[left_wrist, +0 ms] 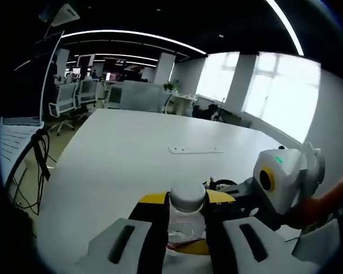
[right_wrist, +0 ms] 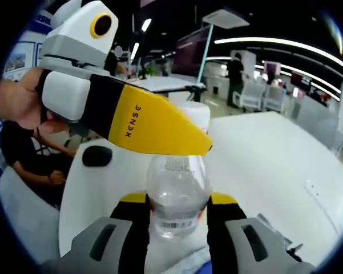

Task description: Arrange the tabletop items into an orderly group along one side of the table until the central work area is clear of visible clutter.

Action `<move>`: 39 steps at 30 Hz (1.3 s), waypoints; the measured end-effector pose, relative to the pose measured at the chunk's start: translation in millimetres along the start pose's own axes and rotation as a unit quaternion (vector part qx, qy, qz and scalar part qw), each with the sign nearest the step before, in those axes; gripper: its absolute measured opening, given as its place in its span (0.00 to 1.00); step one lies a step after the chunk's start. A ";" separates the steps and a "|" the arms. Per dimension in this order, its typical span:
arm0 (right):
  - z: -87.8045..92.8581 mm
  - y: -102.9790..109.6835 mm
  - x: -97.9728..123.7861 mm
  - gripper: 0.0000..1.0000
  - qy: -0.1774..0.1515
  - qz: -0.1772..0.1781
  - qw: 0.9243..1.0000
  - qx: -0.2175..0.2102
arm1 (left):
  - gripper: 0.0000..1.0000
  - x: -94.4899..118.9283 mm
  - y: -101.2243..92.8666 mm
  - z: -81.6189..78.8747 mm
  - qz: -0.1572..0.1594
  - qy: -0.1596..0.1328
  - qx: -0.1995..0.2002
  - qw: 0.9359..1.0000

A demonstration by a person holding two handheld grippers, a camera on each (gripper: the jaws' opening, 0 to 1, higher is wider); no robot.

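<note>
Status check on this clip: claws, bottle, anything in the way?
Left claw and right claw both shut on the clear bottle, white cap on. Black object on the table beyond it.

Bright windows [left_wrist: 279,91], ceiling light strips [left_wrist: 131,35], office chairs [left_wrist: 63,101]

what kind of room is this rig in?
Most likely an open-plan office: a long white table, rows of office chairs behind it, ceiling strip lights. Both grippers are at a clear bottle.
</note>
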State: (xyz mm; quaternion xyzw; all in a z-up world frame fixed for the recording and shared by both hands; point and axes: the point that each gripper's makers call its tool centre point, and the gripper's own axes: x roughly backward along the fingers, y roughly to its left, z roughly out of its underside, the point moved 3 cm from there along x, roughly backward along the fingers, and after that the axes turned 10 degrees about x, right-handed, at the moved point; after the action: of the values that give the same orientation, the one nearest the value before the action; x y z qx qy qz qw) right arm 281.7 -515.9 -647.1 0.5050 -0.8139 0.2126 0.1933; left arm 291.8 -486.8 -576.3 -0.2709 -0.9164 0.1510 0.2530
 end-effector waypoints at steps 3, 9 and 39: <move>1.5 -1.4 1.8 0.35 -0.003 -0.006 1.000 -0.006 | 0.22 -1.1 -2.5 0.1 -0.001 0.011 -0.010 1.000; 6.2 -1.7 9.5 0.35 0.002 -0.012 1.000 -0.022 | 0.23 -5.7 -13.0 2.8 0.008 0.036 -0.042 0.998; 11.0 16.7 32.5 0.35 0.000 -0.023 0.999 -0.032 | 0.22 4.9 -19.4 7.3 -0.020 0.086 -0.125 0.988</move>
State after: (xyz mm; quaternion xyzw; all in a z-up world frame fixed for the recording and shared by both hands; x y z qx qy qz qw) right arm 252.0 -539.2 -641.6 0.5169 -0.8085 0.1824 0.2140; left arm 276.1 -500.7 -572.5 -0.2937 -0.9083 0.0062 0.2979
